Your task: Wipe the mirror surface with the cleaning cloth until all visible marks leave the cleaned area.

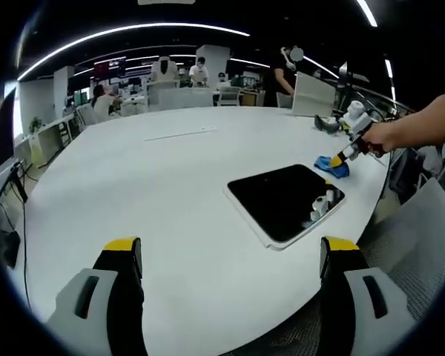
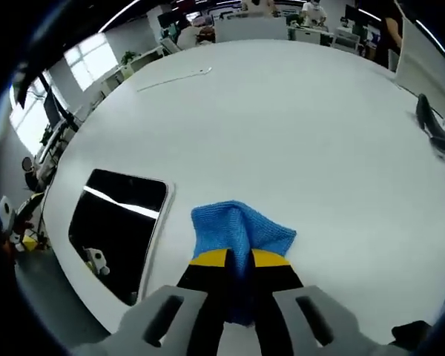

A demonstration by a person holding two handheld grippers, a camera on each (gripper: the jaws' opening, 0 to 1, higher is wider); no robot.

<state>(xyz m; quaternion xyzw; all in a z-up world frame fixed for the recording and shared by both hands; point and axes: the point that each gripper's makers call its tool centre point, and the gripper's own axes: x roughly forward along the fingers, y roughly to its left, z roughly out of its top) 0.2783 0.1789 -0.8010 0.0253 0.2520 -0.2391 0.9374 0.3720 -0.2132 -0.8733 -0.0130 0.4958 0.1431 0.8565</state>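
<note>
A rectangular mirror (image 1: 285, 199) with a white frame lies flat on the white table, its glass dark with reflections. In the right gripper view the mirror (image 2: 119, 228) sits to the left of the jaws. The blue cleaning cloth (image 2: 239, 233) is pinched between the yellow-tipped jaws of my right gripper (image 2: 239, 261), bunched up and resting on the table beside the mirror. From the left gripper view, the right gripper (image 1: 346, 156) holds the cloth (image 1: 332, 166) just past the mirror's far corner. My left gripper (image 1: 230, 252) is open above the bare table, well short of the mirror.
The large white table (image 1: 148, 193) has a rounded edge close to the mirror. A dark object (image 2: 434, 126) lies on the table at the far right. A thin white strip (image 1: 182, 134) lies mid-table. Desks, chairs and several people are in the background.
</note>
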